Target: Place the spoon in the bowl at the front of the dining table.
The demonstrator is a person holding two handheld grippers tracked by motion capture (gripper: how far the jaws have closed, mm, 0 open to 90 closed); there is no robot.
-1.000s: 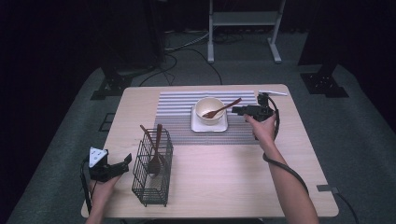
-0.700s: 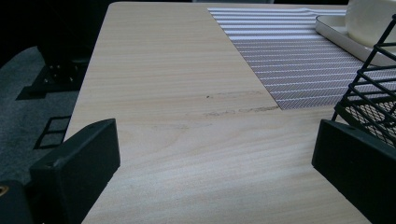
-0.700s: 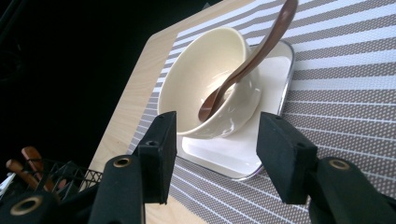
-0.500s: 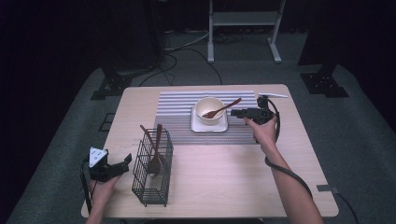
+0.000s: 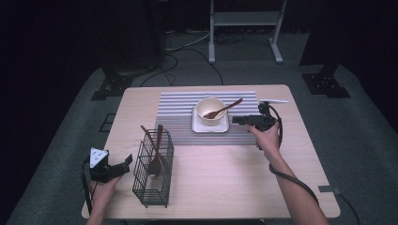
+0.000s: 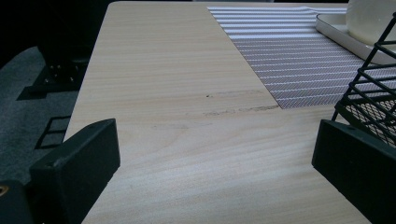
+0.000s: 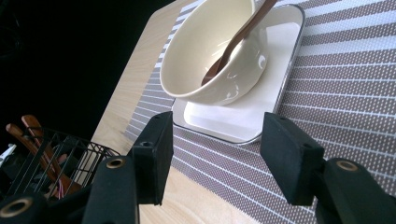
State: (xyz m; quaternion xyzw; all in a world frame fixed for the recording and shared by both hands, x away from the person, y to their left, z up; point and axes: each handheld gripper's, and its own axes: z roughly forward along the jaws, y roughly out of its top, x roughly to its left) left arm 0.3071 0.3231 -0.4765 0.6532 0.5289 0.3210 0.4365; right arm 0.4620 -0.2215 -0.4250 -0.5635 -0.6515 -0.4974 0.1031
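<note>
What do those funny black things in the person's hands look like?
Each tool is black with two blocky, flat-faced jaws. The left tool has a grey three-cornered plate on top. A black cable trails from the right tool. The forearms are bare, with no sleeves.

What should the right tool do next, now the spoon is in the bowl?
Probably draw back from the bowl. The right tool has just been opening its jaws, with nothing between them, and the spoon already rests in the bowl on its plate. More utensils stand in the basket, perhaps next.
</note>
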